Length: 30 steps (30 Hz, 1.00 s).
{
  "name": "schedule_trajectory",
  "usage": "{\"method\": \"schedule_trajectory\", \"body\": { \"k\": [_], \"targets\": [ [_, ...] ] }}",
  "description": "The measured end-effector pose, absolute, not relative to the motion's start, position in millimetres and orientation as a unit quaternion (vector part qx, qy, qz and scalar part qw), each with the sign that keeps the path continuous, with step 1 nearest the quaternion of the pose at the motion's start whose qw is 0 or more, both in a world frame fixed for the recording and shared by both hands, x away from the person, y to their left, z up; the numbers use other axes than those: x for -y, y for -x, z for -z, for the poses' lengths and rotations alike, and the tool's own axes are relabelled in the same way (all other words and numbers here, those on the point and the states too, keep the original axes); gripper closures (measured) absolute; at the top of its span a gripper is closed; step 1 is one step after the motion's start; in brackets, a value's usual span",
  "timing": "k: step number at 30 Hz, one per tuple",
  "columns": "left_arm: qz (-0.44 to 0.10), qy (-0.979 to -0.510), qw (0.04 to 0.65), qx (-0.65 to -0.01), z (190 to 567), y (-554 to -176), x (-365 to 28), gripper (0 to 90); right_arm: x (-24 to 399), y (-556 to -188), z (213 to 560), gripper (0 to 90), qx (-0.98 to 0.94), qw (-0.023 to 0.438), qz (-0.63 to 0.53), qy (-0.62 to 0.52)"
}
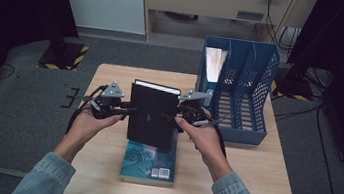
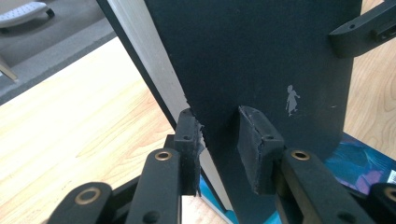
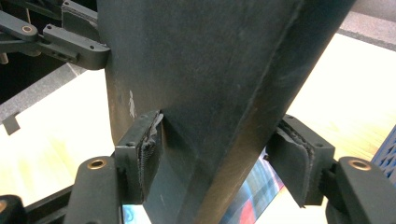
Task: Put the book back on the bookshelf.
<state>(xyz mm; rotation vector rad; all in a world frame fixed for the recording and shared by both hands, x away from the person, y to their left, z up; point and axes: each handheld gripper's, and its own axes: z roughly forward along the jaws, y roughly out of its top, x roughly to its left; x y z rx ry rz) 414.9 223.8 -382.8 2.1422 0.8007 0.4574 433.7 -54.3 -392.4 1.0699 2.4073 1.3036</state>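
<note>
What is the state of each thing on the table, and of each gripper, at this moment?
Black book: closed, upright, lifted above the teal book, gripped at both side edges.
Teal book: closed, flat on the table.
Blue file rack: upright; papers in its left slot, the other slots look empty.
Left gripper: shut on the black book.
Right gripper: shut on the black book.

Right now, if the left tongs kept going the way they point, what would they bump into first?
They already clasp the black book, so that blocks them. Past it, the right tongs grip the opposite edge, probably next in line, though depth is hard to judge.
</note>
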Motion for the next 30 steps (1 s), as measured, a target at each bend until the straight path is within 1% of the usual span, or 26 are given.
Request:
{"method": "schedule_trajectory", "body": {
  "k": [10,16,21,25,28,30],
  "targets": [
    [-0.174,-0.833,0.416,-0.322,391.9,-381.4,-233.7,70.6,55.6,-404.5,389.0,37.9,-0.818,0.111,-0.454,-0.335],
    [-0.186,-0.838,0.407,-0.313,392.1,-365.0,-231.6,69.9,54.3,-389.7,387.3,37.2,-0.828,0.120,-0.449,-0.313],
    [-0.188,-0.838,0.408,-0.310,392.5,-358.4,-230.3,69.0,54.8,-383.5,387.4,36.3,-0.832,0.120,-0.448,-0.305],
    [-0.186,-0.840,0.407,-0.308,392.0,-358.0,-230.7,69.1,53.9,-385.3,386.7,33.5,-0.833,0.113,-0.451,-0.301],
    [-0.187,-0.842,0.404,-0.305,391.5,-357.9,-230.3,69.2,50.3,-389.4,381.8,28.9,-0.842,0.119,-0.441,-0.288],
    [-0.188,-0.842,0.403,-0.304,391.6,-357.7,-230.4,69.1,46.6,-393.7,375.9,26.1,-0.846,0.113,-0.441,-0.279]
  ]
}}
